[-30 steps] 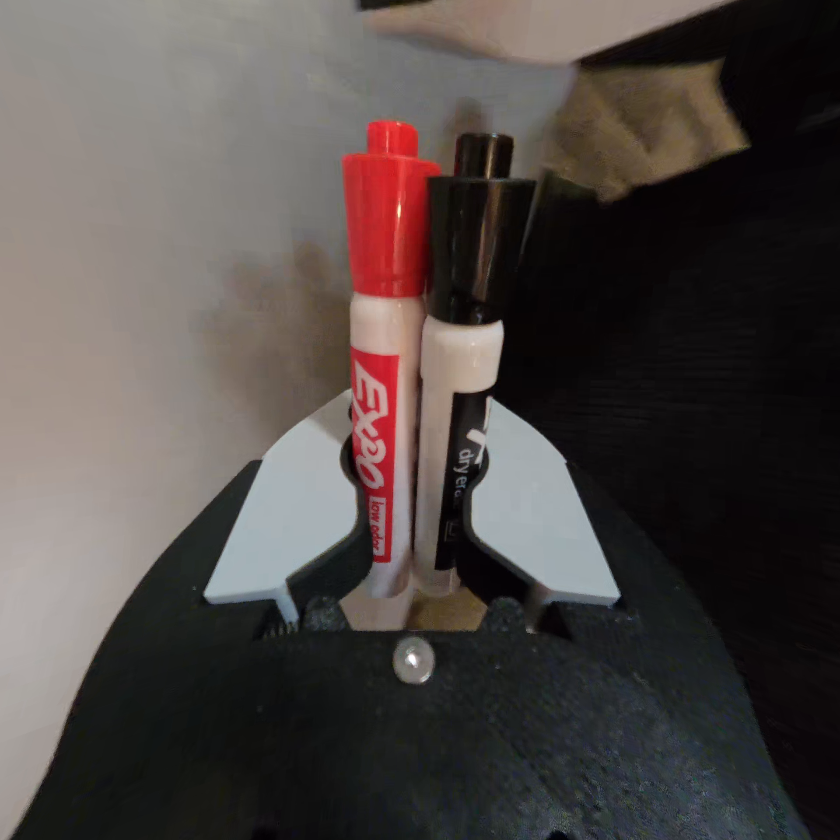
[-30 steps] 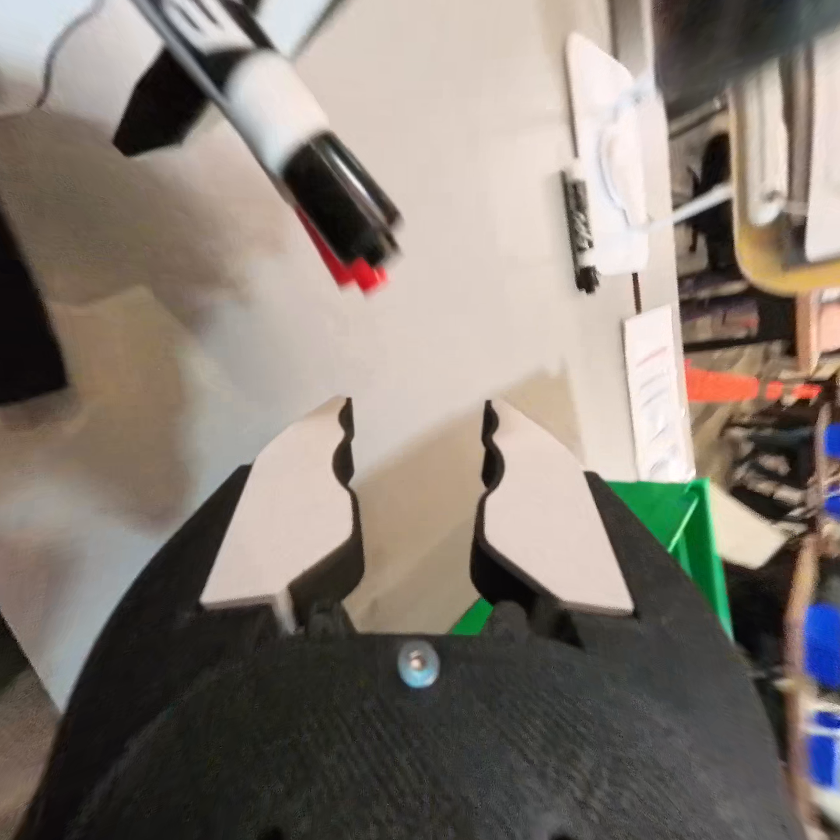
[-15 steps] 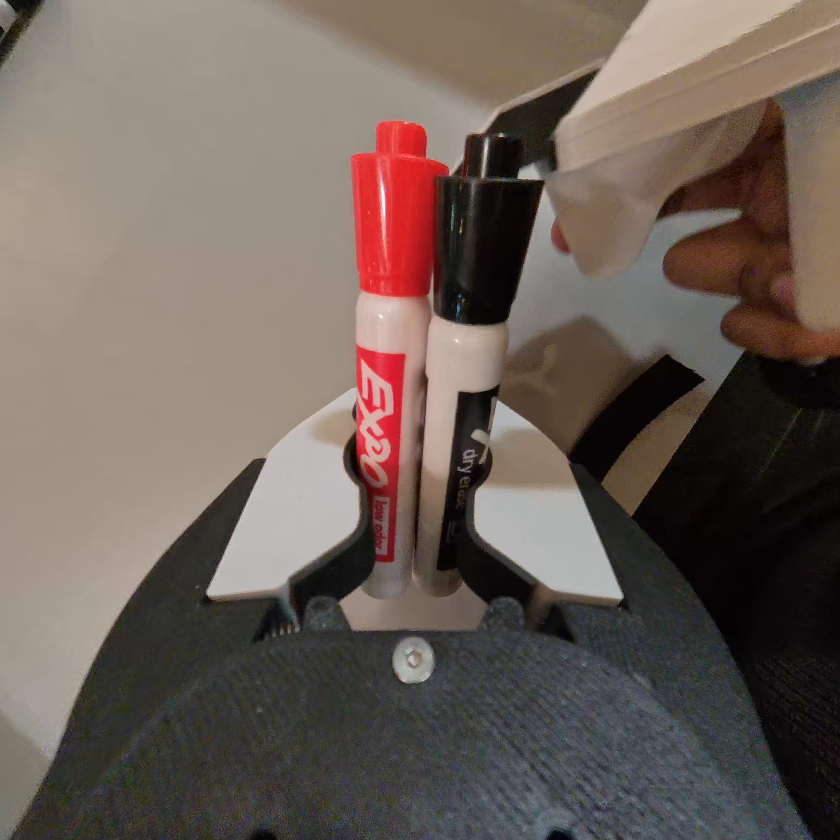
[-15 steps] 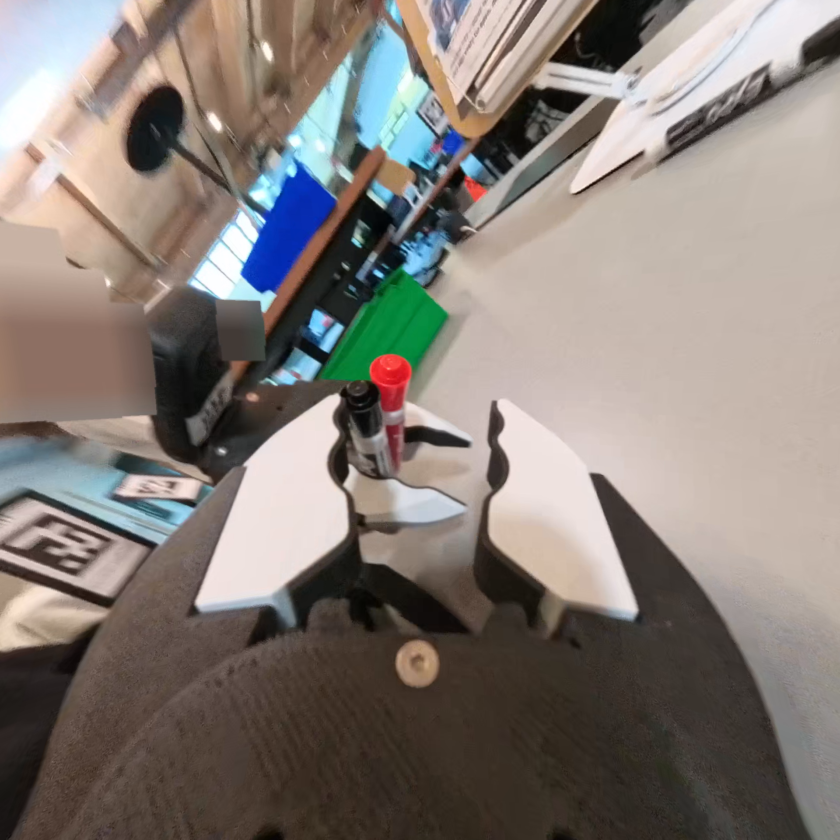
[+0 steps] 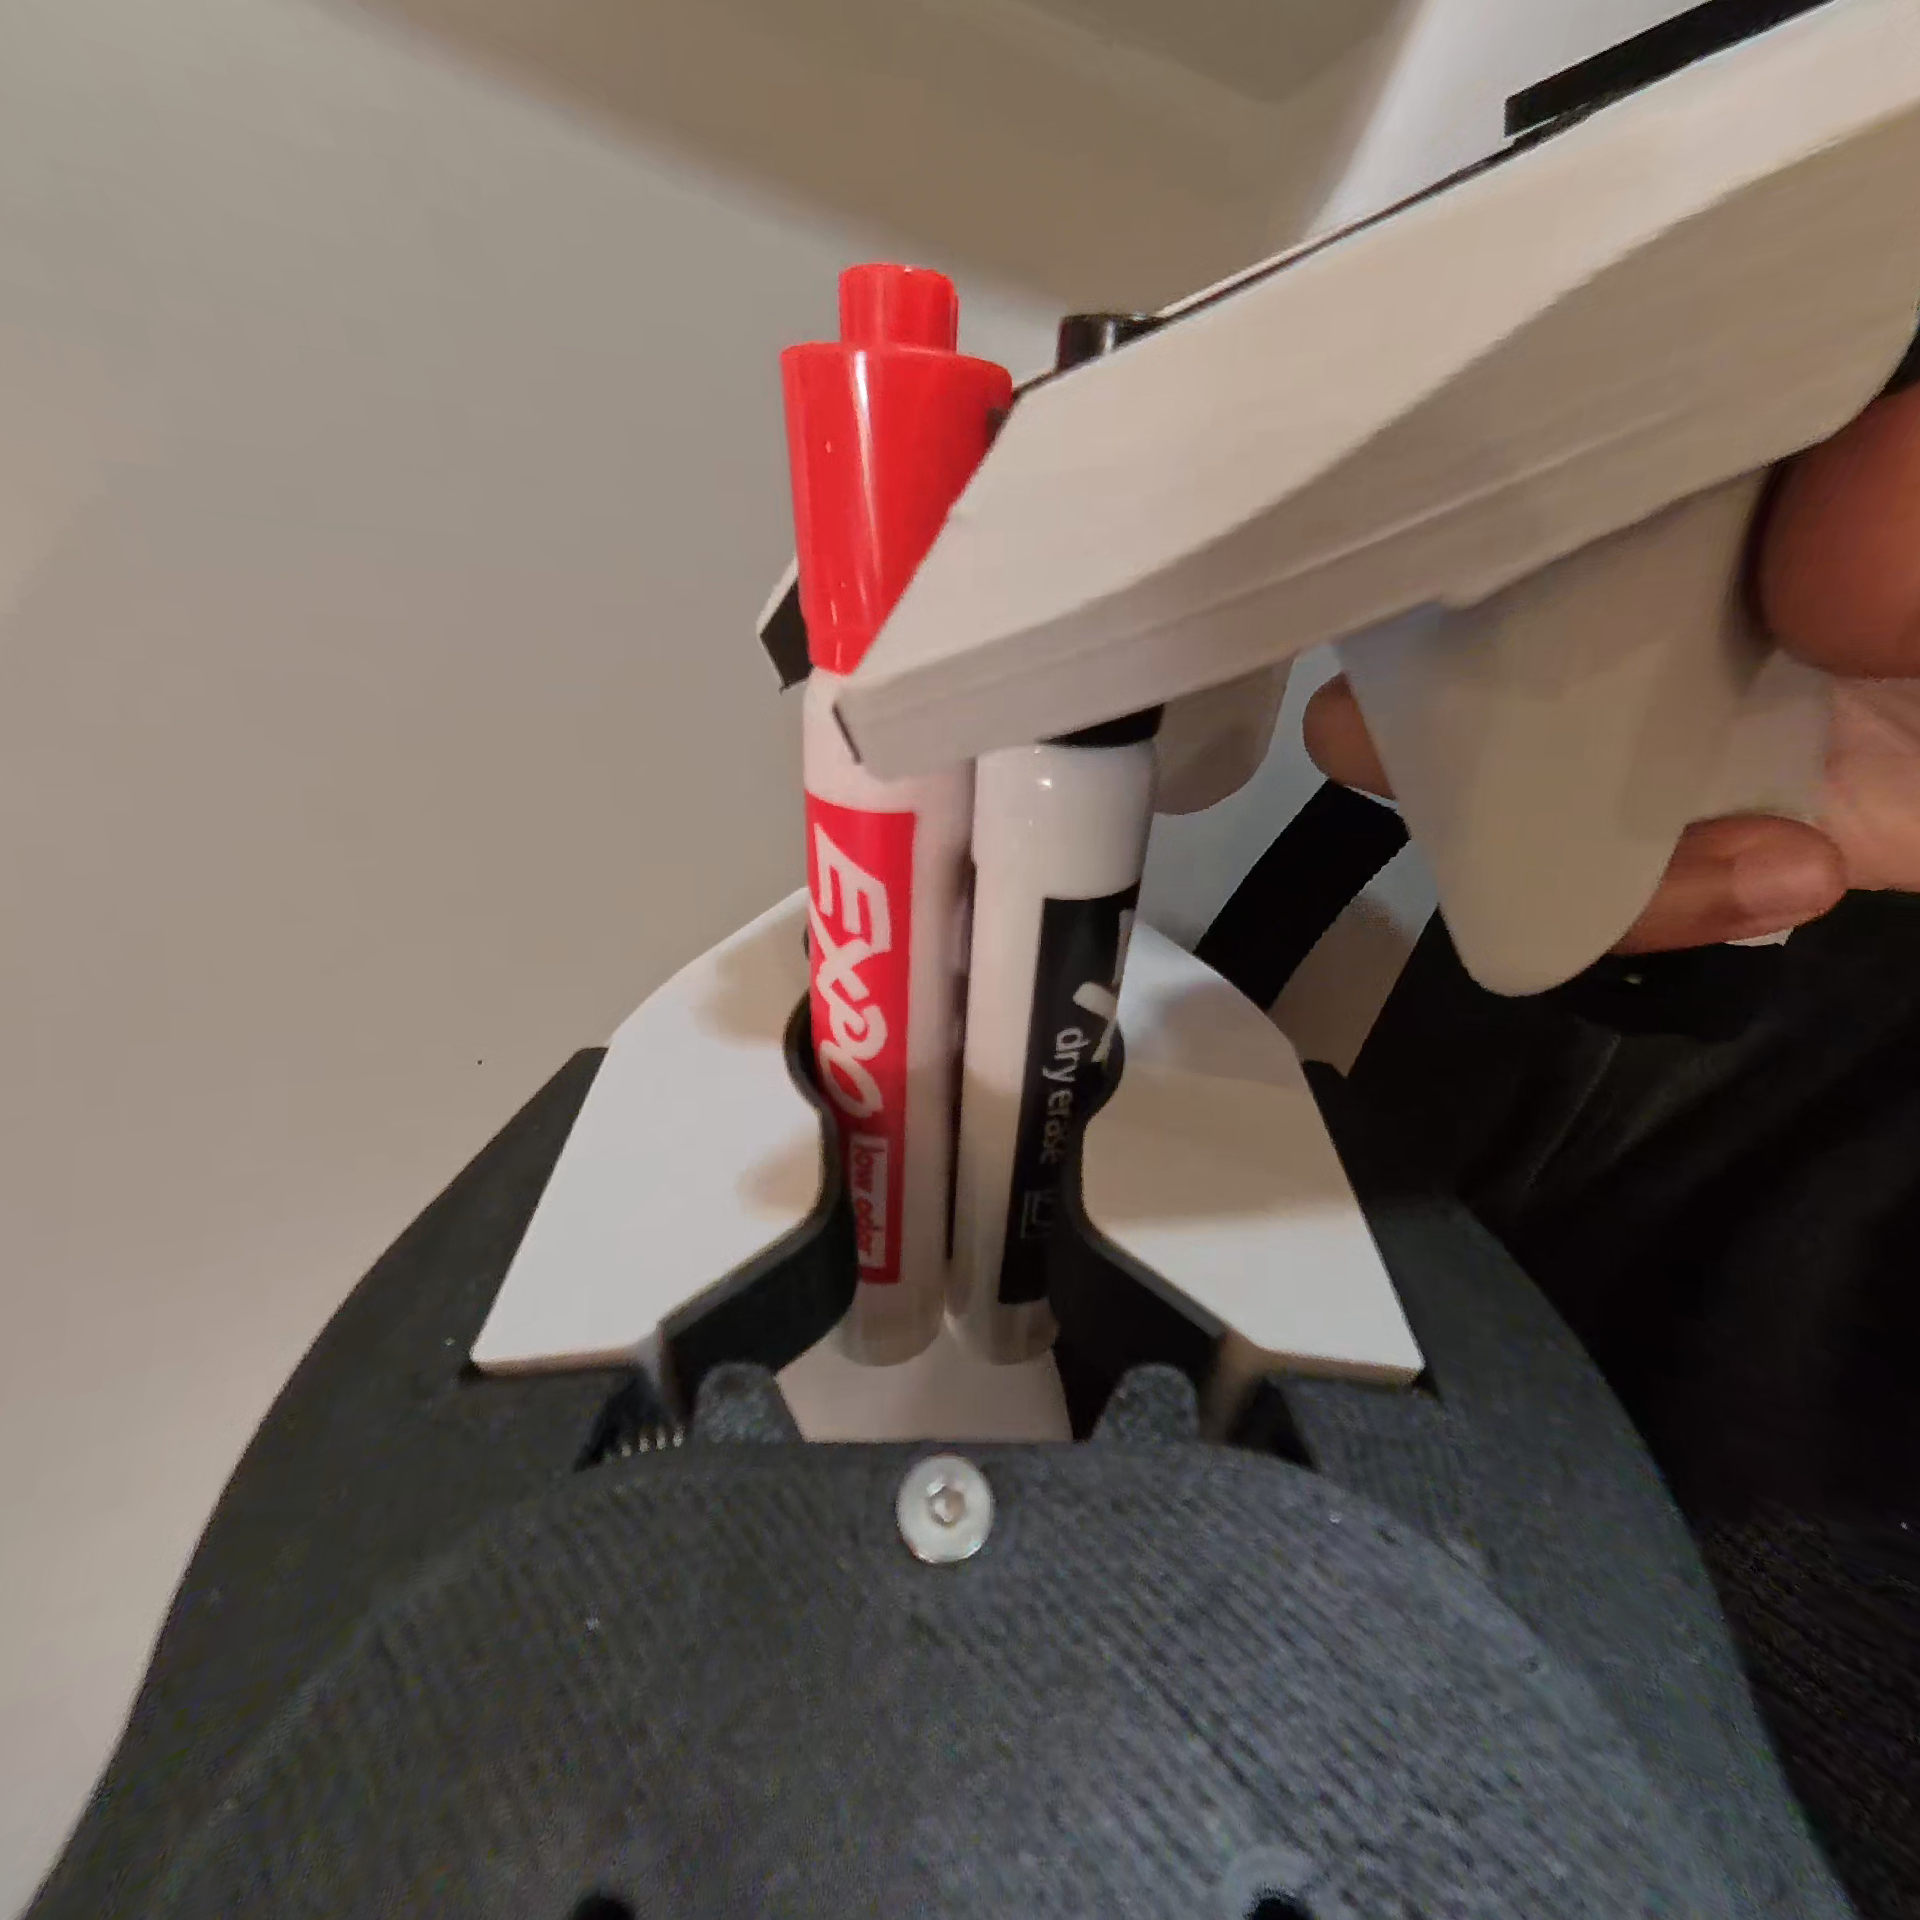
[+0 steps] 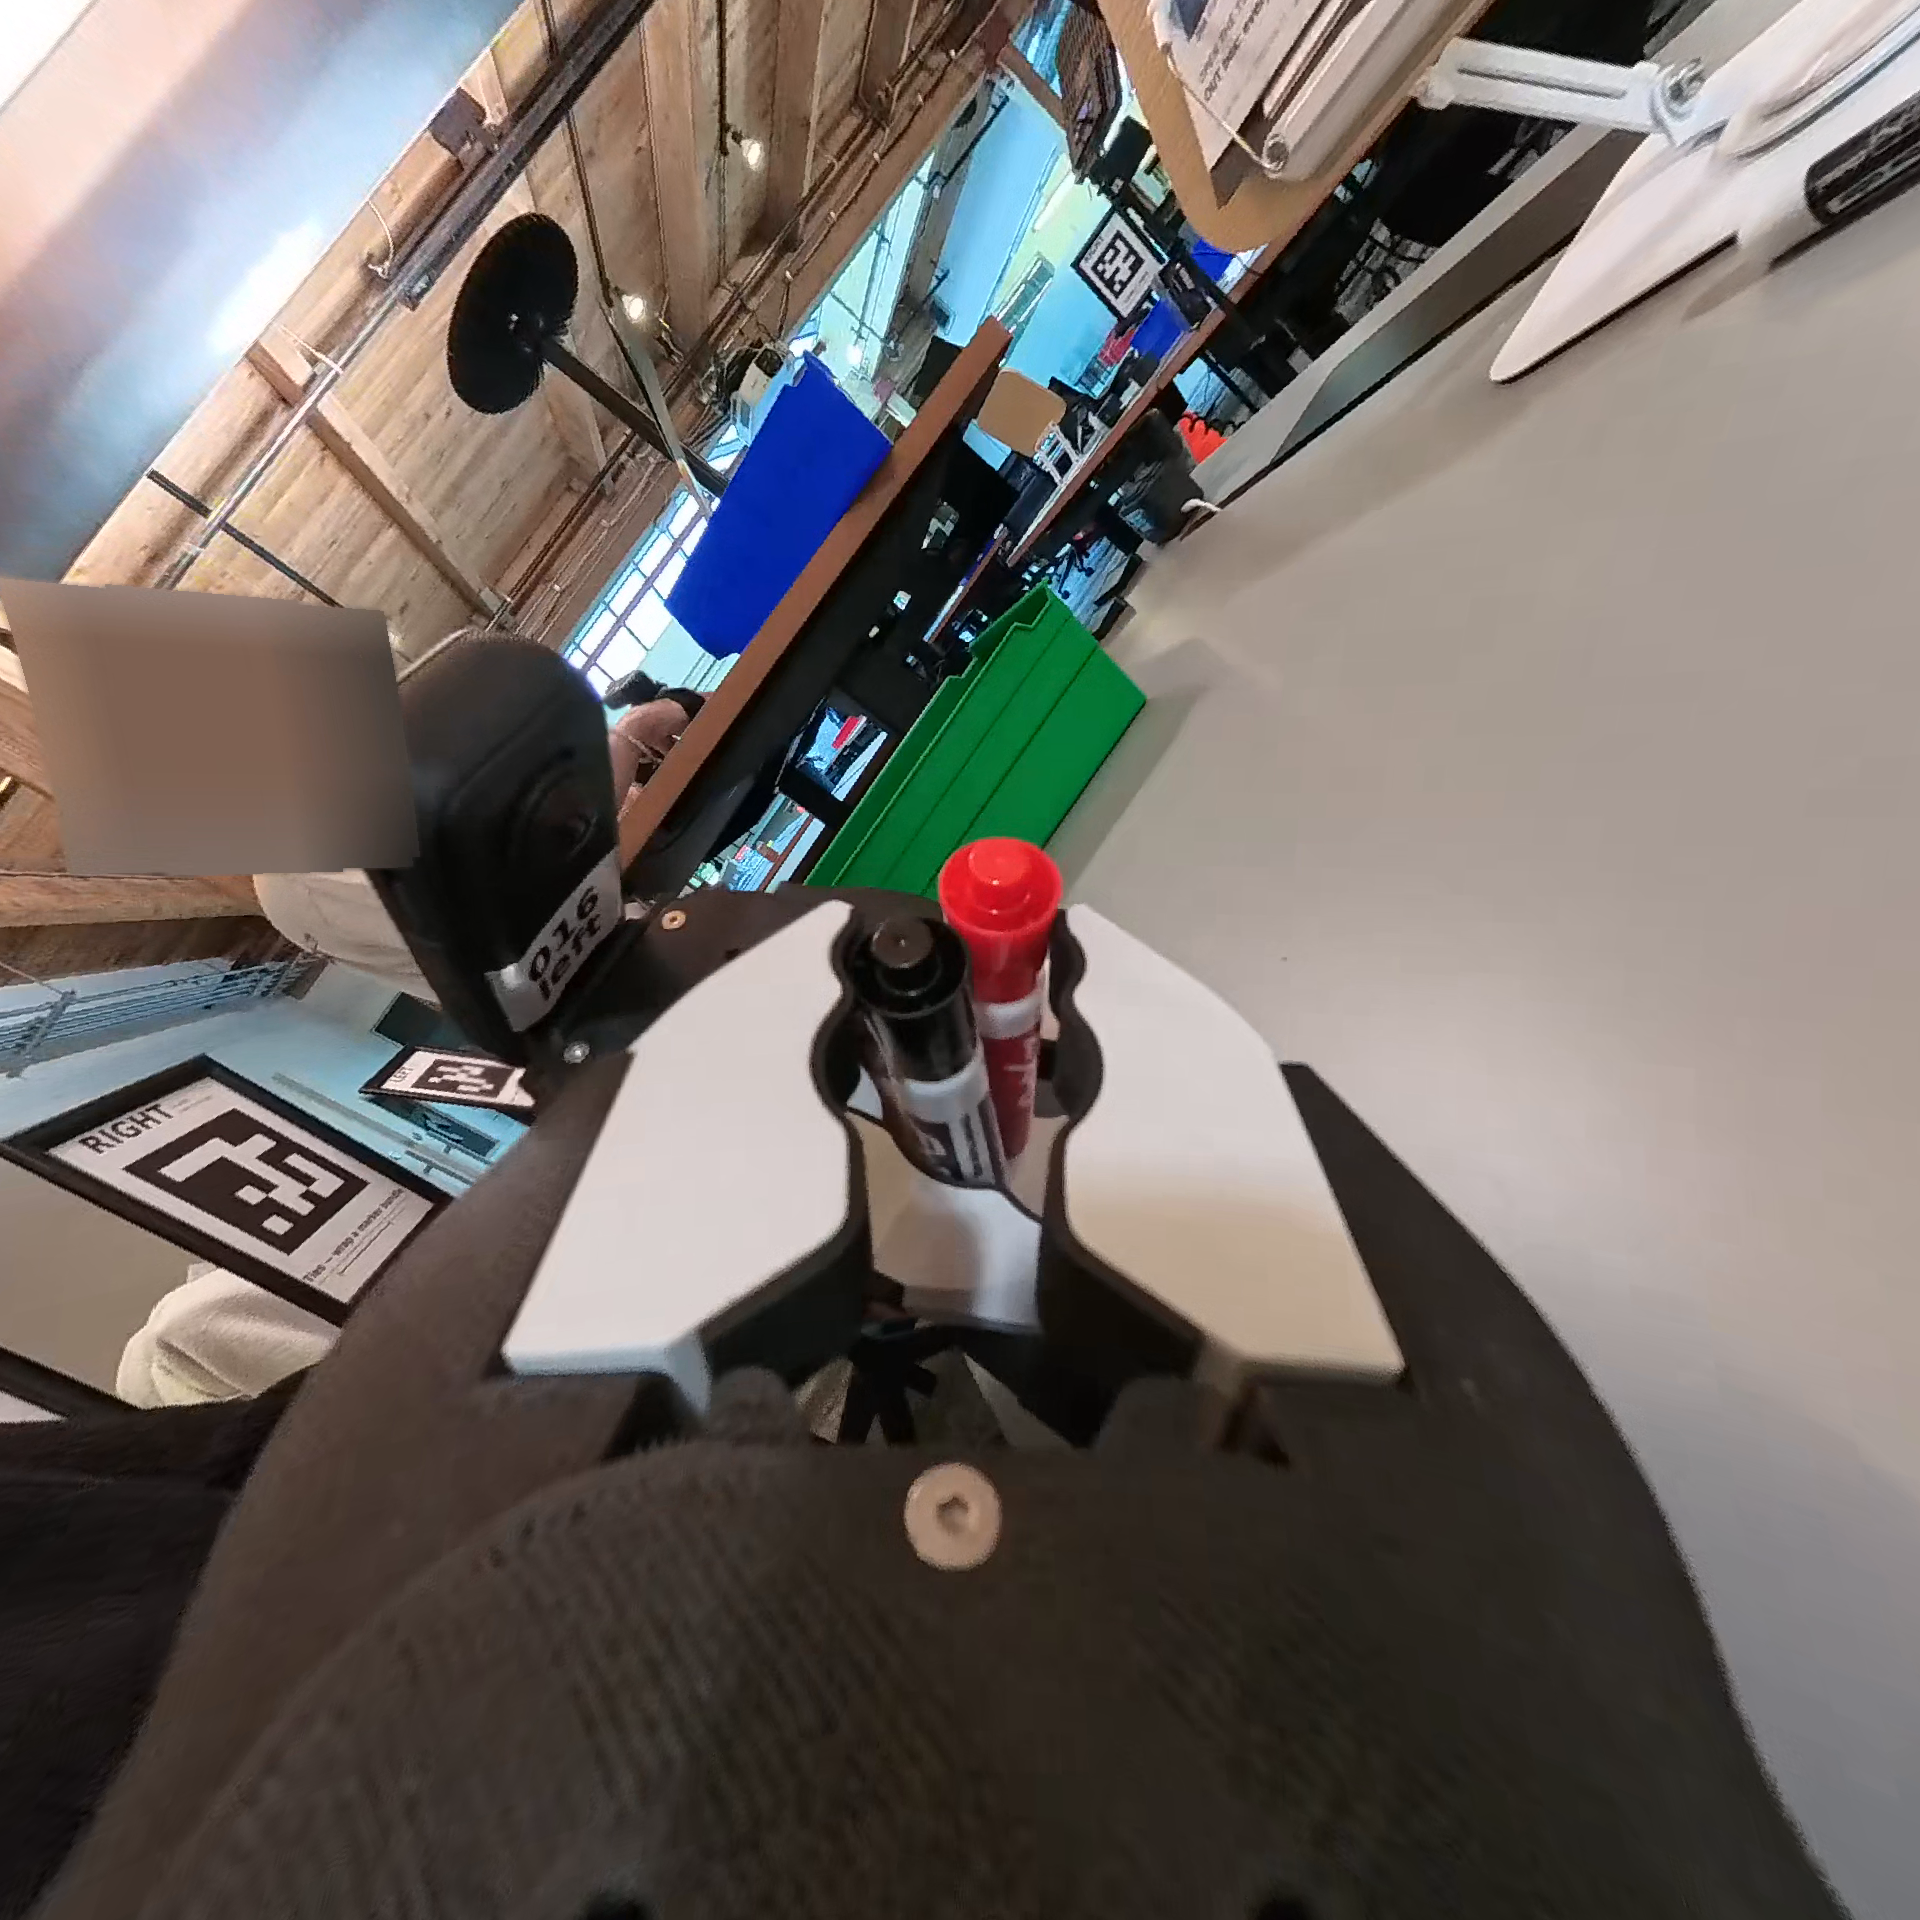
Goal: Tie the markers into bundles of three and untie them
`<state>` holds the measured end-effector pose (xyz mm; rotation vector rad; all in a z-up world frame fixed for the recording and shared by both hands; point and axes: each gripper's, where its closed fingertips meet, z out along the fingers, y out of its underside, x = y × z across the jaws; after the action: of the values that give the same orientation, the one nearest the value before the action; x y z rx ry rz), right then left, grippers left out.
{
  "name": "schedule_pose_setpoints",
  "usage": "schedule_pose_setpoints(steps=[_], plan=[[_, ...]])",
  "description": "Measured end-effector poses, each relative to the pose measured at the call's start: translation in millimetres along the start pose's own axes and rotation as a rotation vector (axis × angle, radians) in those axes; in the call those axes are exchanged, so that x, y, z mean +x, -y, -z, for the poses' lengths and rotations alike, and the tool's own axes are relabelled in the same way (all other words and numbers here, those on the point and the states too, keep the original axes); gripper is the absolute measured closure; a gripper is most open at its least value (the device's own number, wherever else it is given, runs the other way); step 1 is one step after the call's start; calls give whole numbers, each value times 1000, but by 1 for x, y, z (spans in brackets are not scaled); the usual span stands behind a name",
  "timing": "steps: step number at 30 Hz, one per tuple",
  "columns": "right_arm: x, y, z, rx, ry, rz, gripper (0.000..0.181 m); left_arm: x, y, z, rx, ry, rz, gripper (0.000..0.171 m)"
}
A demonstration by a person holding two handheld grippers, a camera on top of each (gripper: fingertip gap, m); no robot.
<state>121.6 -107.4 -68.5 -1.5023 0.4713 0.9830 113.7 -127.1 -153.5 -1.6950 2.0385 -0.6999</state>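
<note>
The left gripper [image 5: 954,1023] stands clamped on a red marker [image 5: 878,831] and a black marker [image 5: 1049,997], side by side, caps away from it. The right gripper [image 6: 951,997] brackets their capped ends, its white fingers [image 6: 727,1143] close alongside; whether they pinch I cannot tell.

We see a pale grey tabletop [image 6: 1558,831], green bins [image 6: 997,727] at its edge, a blue panel [image 6: 774,509], wooden ceiling beams [image 6: 343,343] and bright windows [image 6: 623,613] beyond.
</note>
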Motion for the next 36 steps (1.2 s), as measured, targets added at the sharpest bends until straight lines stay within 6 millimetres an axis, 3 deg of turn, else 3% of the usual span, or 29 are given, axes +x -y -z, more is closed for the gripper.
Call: schedule_pose_setpoints(steps=[3,24,31,36], plan=[[3,0,3,4,-11,-6,163,3,0,-4,-3,-16,8,128],[12,-1,7,-40,-28,13,156,3,-6,-9,-35,-36,3,129],[18,9,14,-11,-38,-12,138,2,-13,-9,-75,-46,-6,129],[22,21,23,-3,-59,18,129,-9,-40,1,-225,-51,-55,129]])
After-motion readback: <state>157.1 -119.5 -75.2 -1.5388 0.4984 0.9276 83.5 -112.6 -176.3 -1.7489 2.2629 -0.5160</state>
